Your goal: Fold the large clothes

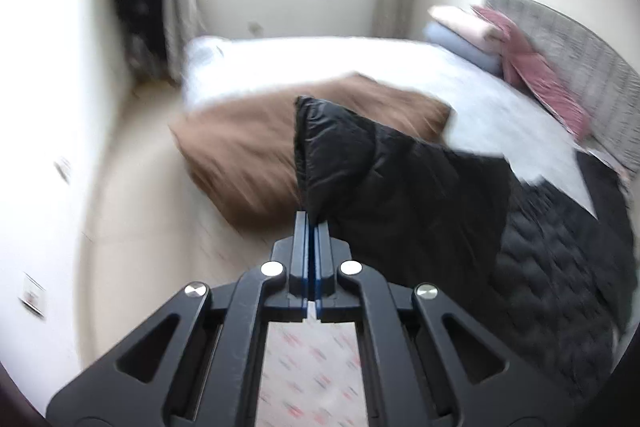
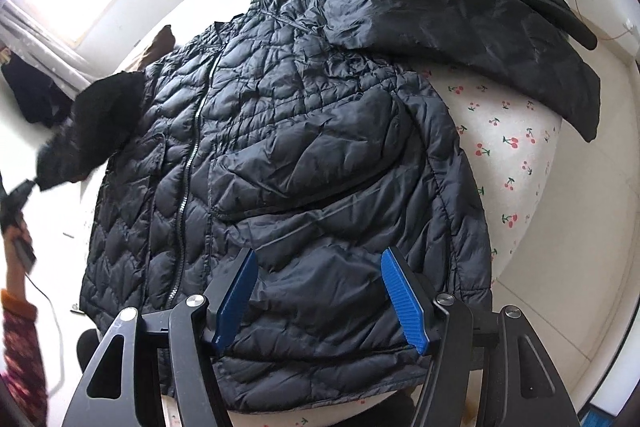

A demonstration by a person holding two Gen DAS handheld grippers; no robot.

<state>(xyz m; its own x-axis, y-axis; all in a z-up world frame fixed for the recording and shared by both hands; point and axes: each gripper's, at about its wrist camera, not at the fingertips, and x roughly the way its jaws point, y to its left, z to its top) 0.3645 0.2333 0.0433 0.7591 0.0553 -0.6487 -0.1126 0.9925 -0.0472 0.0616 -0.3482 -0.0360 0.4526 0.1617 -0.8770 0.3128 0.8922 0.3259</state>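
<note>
**A:** Where is your jacket [image 2: 288, 155] now?

**B:** Your black puffy jacket fills the middle of the right wrist view. It lies flat on the bed [image 2: 504, 163], zip side up. The sheet under it is white with little red cherries, and you can see it at the right side of the frame.

**A:** What is your left gripper [image 1: 311, 217] doing?

**B:** Its two fingers are pressed tight together on the end of a black sleeve [image 1: 340, 155]. In the left wrist view the sleeve stands up in the middle of the frame, lifted off the bed. In the right wrist view you can see the same sleeve end at the left edge, hanging from that gripper.

**A:** And your right gripper [image 2: 320, 295]?

**B:** Its blue pads [image 2: 402, 301] stand apart at the bottom of the frame, over the lower part of the jacket. They are not squeezing anything.

**A:** What else is on the bed?

**B:** A brown thing [image 1: 248, 143] lies behind the sleeve in the left wrist view. It is too blurry to name. Pillows [image 1: 476, 31] sit at the upper right, by the grey headboard [image 1: 576, 63].
</note>
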